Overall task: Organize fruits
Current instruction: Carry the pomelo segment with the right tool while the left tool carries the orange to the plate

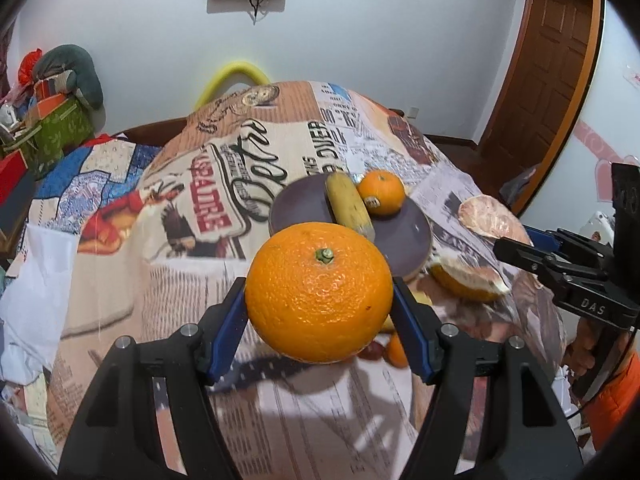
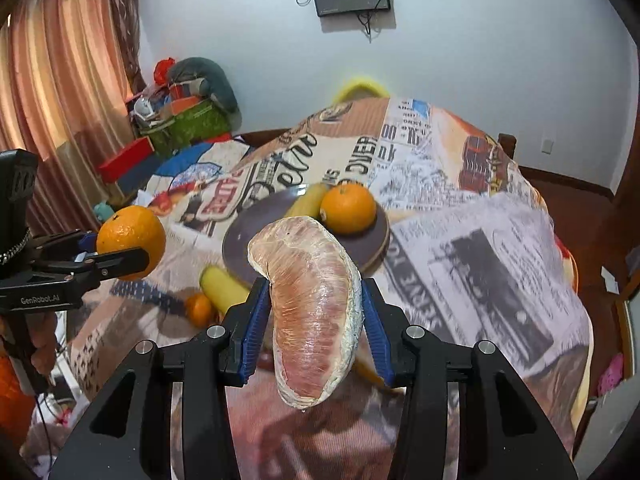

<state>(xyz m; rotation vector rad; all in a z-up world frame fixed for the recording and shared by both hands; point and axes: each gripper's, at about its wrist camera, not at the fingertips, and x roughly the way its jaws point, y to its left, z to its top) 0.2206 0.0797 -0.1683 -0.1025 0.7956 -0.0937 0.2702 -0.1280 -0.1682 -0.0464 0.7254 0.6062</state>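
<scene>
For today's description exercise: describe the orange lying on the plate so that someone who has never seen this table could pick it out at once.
Find the table under the newspaper-print cloth, then the dark round plate near its middle. Two fruits lie on it, a banana and, touching it, the orange. It is the only orange on the plate: another sits in the left hand-held gripper, and a smaller one lies on the cloth.

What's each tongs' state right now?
Left tongs: closed on the large orange.
Right tongs: closed on the wrapped pomelo wedge.
</scene>
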